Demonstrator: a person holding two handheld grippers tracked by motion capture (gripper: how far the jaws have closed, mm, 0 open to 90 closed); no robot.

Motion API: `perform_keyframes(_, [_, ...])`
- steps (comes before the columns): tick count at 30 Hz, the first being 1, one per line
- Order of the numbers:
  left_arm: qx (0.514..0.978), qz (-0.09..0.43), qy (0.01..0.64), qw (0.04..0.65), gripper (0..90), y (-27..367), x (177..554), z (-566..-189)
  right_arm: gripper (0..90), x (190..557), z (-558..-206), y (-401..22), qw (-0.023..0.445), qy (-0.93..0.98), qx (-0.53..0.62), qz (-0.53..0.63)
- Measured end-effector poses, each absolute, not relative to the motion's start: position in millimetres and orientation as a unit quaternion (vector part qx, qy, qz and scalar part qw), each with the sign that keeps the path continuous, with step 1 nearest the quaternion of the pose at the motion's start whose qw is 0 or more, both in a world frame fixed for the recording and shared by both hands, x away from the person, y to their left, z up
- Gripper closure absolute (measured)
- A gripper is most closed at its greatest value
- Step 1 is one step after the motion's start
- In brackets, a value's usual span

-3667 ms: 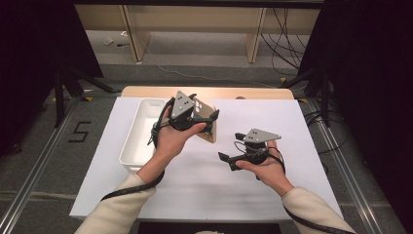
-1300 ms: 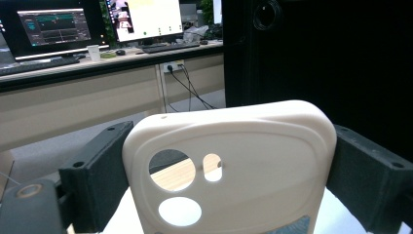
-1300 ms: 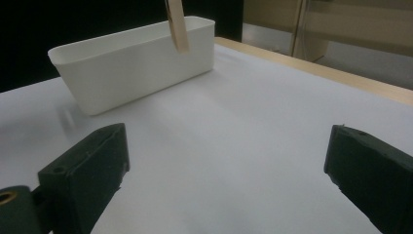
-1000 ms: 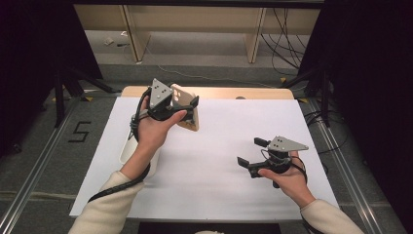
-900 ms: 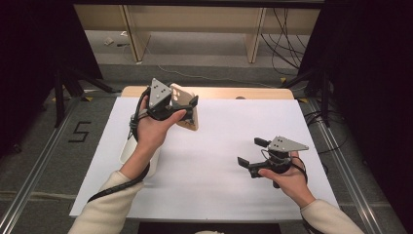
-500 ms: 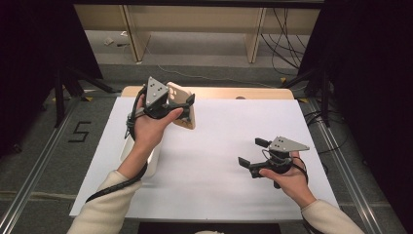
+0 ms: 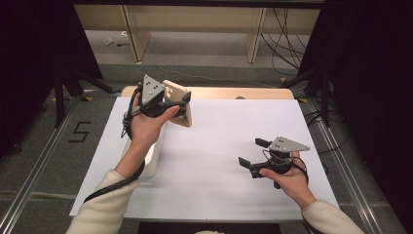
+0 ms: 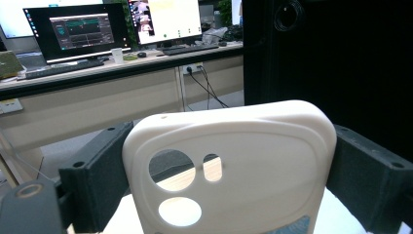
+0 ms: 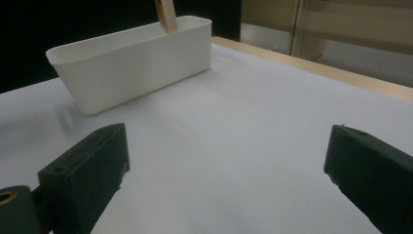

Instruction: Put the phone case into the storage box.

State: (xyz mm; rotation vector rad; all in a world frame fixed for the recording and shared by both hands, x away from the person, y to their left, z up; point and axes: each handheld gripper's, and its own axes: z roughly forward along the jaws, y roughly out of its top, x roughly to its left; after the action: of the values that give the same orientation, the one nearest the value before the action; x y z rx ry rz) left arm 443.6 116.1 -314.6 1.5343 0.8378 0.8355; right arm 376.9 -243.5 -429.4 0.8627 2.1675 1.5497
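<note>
A cream phone case [image 7: 176, 97] with camera cut-outs hangs in the air over the table's far left. My left gripper [image 7: 184, 105] is shut on it across its width. In the left gripper view the case [image 8: 253, 146] stands upright between the two black jaws, its back facing the camera. My right gripper [image 7: 249, 152] hovers low over the white sheet at the right, open with nothing between its fingers [image 9: 87, 170]. A corner of the case [image 9: 165, 14] shows at the top of the right gripper view.
A white rectangular bin [image 7: 150, 158] sits at the left of the white sheet [image 7: 219, 141], partly under my left forearm; its long wall [image 9: 131, 58] faces the right gripper. A wooden table edge [image 7: 243, 92] runs along the back. Desks with monitors [image 8: 73, 29] stand beyond.
My left hand has carried the case from the table's middle to the far left and a little higher. My right gripper has drawn back to the right and has held still since.
</note>
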Motion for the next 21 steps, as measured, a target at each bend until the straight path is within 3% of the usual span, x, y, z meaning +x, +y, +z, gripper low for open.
perform_keyframes(21, [0.649,0.359,0.362,0.565,10.0,122.4,445.0,-312.6,3.7,376.9,-430.1,-242.5,0.17,0.764,0.301,0.545])
